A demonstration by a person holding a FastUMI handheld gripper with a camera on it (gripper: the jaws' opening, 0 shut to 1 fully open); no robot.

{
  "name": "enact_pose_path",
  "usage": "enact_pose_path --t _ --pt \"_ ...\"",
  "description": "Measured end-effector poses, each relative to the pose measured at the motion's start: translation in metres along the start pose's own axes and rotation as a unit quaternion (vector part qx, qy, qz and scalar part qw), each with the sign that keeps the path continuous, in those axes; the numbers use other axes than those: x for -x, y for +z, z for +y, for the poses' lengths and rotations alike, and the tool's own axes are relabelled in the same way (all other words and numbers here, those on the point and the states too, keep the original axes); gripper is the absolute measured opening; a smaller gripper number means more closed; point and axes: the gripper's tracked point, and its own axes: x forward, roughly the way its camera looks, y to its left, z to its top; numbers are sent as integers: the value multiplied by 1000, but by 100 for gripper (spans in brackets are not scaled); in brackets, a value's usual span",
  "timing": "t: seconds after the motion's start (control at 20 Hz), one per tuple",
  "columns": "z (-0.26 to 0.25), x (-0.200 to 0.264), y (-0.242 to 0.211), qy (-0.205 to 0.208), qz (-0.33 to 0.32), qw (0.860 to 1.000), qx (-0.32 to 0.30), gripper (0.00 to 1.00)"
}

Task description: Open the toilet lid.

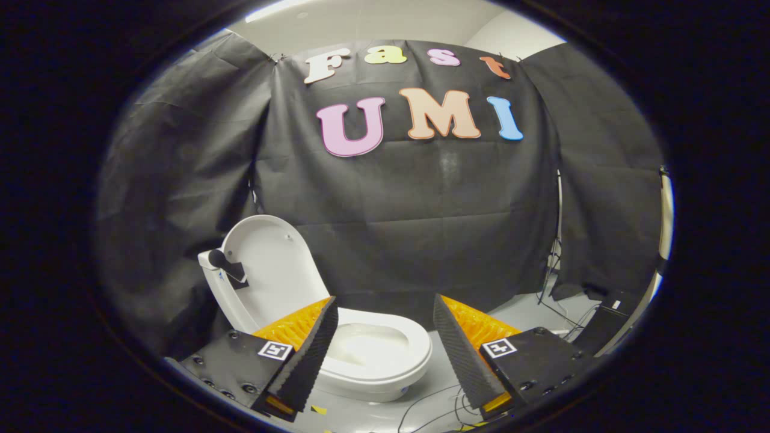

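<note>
The gripper [382, 337] hangs above a pale grey floor [529, 316], its two fingers [310, 355] spread wide with nothing between them; each has an orange body, a black ribbed pad and a small square marker on its black base. A white toilet [367, 355] stands on the floor just beyond and partly behind the left finger, well short of the black cloth wall [421, 210] that closes the booth behind it. The toilet lid [271, 270] is raised, leaning back and a little to the left, its inner face turned toward the fingers, and a small black fitting [227, 266] sits at its left edge. The seat ring and the bowl lie open below it. Thin black cables [433, 403] trail over the floor between the fingers and run off toward the right, where a black box [604, 322] rests at the foot of the cloth. Above the cloth, a white ceiling [385, 24] shows.
</note>
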Motion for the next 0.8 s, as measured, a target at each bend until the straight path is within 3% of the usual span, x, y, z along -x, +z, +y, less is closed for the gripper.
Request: enact_pose_path --t 0.4,0.65,0.8 --pt "-2 9 -23 1 36 999 14 99" --pt "-27 17 -34 -20 51 998 15 99" --pt "-42 21 -18 -32 14 999 -24 98"
